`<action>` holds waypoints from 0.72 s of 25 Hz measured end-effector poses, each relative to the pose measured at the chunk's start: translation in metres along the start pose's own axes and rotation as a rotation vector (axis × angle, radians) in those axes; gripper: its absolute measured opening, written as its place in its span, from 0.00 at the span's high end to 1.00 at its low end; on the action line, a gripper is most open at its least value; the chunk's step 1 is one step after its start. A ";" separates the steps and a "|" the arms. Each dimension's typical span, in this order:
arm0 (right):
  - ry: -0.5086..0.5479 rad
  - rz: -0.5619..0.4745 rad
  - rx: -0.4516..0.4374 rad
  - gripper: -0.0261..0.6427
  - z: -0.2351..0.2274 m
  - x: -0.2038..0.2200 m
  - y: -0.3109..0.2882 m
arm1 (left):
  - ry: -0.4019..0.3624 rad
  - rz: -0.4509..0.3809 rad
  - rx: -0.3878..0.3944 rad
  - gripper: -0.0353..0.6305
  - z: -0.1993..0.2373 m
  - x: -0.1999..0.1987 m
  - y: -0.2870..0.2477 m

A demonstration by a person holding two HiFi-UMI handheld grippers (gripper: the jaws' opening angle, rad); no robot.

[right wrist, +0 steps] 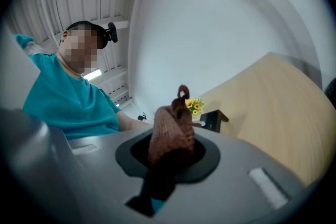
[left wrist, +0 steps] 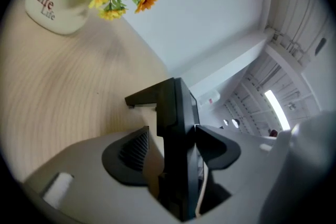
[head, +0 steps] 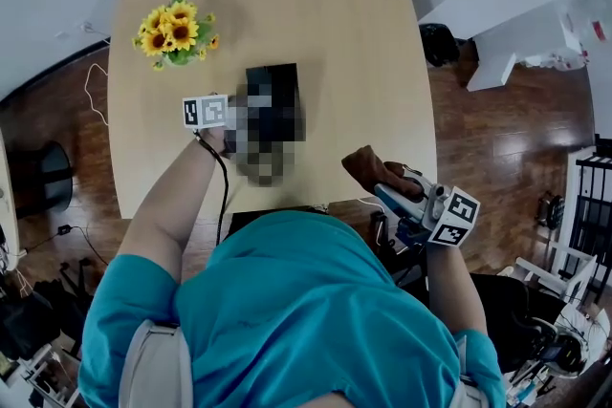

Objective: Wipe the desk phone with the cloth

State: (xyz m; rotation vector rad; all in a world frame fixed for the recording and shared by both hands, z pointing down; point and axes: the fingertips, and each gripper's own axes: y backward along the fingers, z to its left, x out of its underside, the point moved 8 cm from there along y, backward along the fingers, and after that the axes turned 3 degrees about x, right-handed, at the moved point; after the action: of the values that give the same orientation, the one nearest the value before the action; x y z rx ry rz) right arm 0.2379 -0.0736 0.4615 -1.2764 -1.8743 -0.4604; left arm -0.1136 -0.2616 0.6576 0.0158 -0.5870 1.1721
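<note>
The light wooden table (head: 335, 24) with rounded corners in front of me stands on a dark wooden plank floor (head: 497, 143). Toward its far left corner sits a small white pot of yellow sunflowers (head: 175, 33). Near the middle, well apart from that pot, is the black desk phone (head: 277, 79).

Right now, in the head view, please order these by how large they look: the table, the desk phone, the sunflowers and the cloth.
1. table, by far the largest.
2. desk phone and sunflowers: they look alike, and a blur patch covers part of the phone, so I do not rank them.
3. cloth, the smallest.
</note>
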 end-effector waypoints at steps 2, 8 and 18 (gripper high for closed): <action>0.004 -0.001 -0.003 0.87 -0.001 0.000 -0.003 | -0.004 0.000 -0.080 0.45 0.000 -0.002 0.006; 0.002 -0.018 -0.013 0.87 -0.002 0.000 -0.006 | -0.017 0.036 -0.171 0.49 -0.010 -0.001 0.008; 0.008 -0.047 -0.011 0.87 0.000 -0.002 0.000 | -0.062 0.089 -0.154 0.54 -0.014 0.000 0.005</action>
State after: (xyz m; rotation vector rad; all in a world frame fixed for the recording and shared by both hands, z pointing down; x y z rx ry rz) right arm 0.2379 -0.0750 0.4598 -1.2383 -1.9008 -0.5003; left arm -0.1121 -0.2552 0.6447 -0.1065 -0.7373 1.2127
